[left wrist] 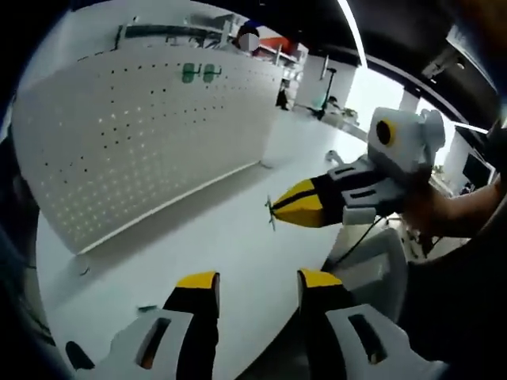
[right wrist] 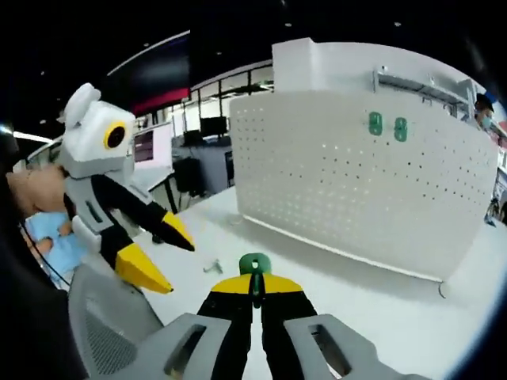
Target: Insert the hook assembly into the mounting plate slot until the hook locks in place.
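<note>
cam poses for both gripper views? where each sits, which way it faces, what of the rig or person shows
Left gripper view: rides the left gripper, fingers open; faces across the white table to the pegboard. The right gripper enters from the right, with a forearm behind it.
Right gripper view: rides the right gripper, shut on a green hook; faces the pegboard. The left gripper and a hand at left.
Shared: pegboard, two green hooks on it, table.
</note>
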A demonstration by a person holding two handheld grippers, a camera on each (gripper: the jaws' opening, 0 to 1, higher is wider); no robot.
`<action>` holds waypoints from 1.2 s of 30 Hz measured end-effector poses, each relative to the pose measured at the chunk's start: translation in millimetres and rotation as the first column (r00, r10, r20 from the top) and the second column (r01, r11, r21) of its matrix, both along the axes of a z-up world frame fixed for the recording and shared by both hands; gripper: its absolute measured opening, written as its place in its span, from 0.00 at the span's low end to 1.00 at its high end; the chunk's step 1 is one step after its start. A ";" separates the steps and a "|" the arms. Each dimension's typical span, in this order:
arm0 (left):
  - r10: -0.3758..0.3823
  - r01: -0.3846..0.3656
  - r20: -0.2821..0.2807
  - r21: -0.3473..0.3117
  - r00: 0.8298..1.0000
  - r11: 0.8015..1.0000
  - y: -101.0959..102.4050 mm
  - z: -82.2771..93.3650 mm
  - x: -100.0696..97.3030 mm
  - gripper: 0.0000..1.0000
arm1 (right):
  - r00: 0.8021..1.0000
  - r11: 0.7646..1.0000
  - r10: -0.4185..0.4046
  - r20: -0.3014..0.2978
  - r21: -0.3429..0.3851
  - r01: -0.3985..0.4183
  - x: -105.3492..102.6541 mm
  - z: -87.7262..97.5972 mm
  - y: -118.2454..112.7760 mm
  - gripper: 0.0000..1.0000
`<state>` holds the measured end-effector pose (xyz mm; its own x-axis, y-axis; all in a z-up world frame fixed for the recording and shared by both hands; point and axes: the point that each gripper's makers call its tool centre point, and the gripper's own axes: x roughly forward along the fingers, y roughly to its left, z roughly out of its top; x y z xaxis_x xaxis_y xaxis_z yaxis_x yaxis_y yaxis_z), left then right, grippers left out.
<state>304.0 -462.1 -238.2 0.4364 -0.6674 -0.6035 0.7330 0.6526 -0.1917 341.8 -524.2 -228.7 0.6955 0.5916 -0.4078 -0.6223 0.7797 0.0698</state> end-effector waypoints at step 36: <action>0.107 -0.075 0.215 -0.153 0.971 0.985 -4.1 38.6 25.0 0.30 | 0.996 0.965 0.037 -0.079 0.262 -0.015 -8.5 44.8 45.5 0.01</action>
<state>329.1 -466.2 -199.6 0.6113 -0.6909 -0.3859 0.7065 0.6962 -0.1272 333.3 -478.7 -184.0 0.6490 0.7023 -0.2924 -0.6255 0.7114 0.3205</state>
